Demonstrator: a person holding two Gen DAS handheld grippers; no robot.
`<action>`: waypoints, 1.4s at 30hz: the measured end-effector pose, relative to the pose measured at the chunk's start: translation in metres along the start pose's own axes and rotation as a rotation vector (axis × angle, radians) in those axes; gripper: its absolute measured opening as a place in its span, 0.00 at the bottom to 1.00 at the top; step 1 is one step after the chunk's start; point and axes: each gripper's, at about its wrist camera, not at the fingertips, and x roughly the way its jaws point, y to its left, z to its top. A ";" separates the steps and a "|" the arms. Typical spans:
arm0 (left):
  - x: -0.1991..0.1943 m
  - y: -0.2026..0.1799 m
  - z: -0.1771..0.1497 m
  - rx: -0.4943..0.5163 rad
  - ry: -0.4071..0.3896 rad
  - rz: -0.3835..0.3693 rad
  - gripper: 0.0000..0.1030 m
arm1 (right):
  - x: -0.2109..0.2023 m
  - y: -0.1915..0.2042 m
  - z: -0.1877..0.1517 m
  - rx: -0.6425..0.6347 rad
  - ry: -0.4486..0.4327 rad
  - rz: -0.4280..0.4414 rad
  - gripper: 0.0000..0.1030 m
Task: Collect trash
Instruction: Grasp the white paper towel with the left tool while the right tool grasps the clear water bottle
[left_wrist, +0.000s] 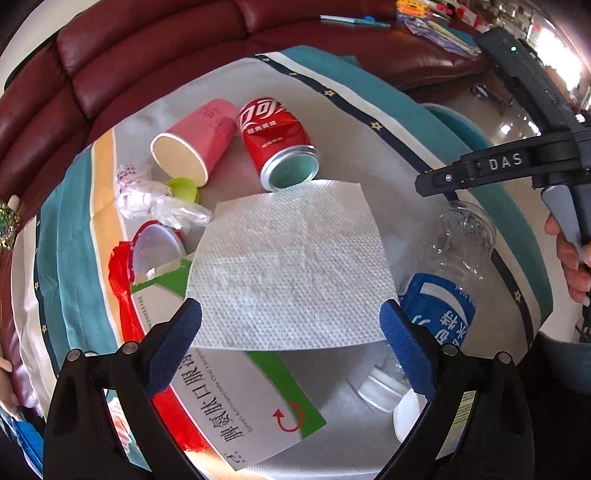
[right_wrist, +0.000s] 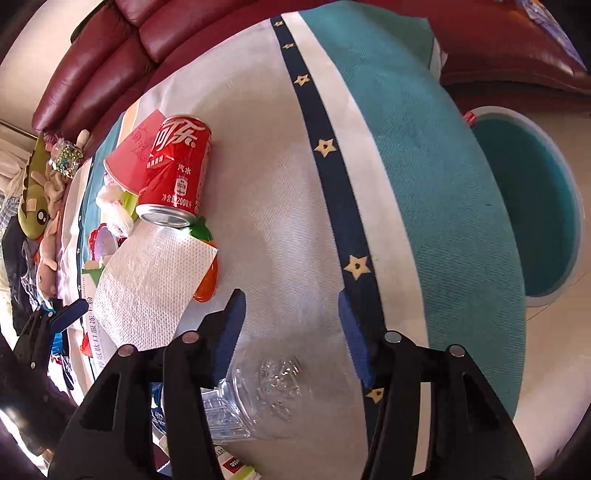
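Left wrist view: the left gripper (left_wrist: 290, 317), blue-padded jaws spread wide and holding nothing, fills the bottom of the frame above a white embossed paper towel (left_wrist: 291, 266) lying flat at centre. The towel covers part of a white-and-green cardboard medicine box (left_wrist: 251, 402), lower centre. Upper centre, a red soda can (left_wrist: 275, 138) and a pink paper cup (left_wrist: 197, 142) lie on their sides, tipped over like discarded litter. A clear plastic bottle with a blue label (left_wrist: 447, 280) lies at right. All rest on a striped teal, white and navy cloth (left_wrist: 406, 110).

Right wrist view: the right gripper (right_wrist: 291, 325), at lower centre, has its jaws apart either side of the bottle's clear base (right_wrist: 273, 391); neither pad appears to press it, so it looks lined up for pickup. A round teal bin (right_wrist: 532, 206) sits at right edge, likely the destination.
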 end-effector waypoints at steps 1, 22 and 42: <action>0.005 -0.004 0.005 0.017 0.005 0.000 0.94 | -0.006 -0.003 0.000 0.000 -0.015 -0.010 0.52; -0.002 0.012 0.010 -0.131 -0.087 -0.103 0.07 | -0.038 -0.012 -0.045 0.058 0.014 -0.003 0.72; -0.037 0.041 -0.026 -0.248 -0.150 -0.159 0.07 | 0.013 0.047 -0.045 0.117 0.158 0.181 0.70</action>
